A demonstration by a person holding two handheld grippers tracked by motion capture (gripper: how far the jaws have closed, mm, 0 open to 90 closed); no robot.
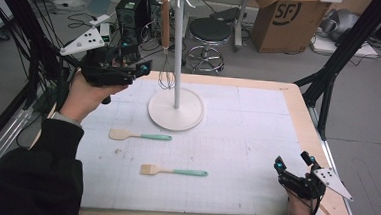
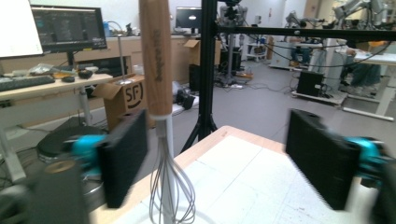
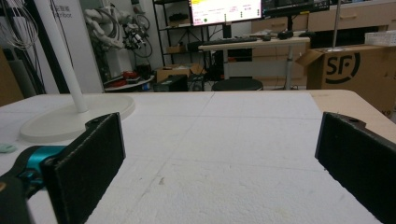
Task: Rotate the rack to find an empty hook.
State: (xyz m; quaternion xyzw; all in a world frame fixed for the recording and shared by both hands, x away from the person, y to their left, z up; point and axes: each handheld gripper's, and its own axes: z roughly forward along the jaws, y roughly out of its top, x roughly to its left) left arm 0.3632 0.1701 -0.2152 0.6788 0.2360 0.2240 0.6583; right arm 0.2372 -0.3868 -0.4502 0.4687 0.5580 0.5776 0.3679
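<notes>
Worktop (image 1: 256, 141): white gridded mat on a wooden board; white rack (image 1: 175, 109) stands on its round base near the far edge, left of centre. Left gripper (image 1: 143, 67) held raised over the far left corner, just beside the rack; jaws released, standing apart, nothing pressed between them. Right gripper (image 1: 293, 161) rests low at the near right corner; jaws spread wide, holding nothing. Whisk (image 1: 165, 46), wooden handle, hangs upright from a rack hook, wires beside the pole; in the left gripper view it sits just past the left jaw, apart from both pads. Spatula (image 1: 139, 135) lies left of centre; brush (image 1: 173, 171) nearer the front edge.
</notes>
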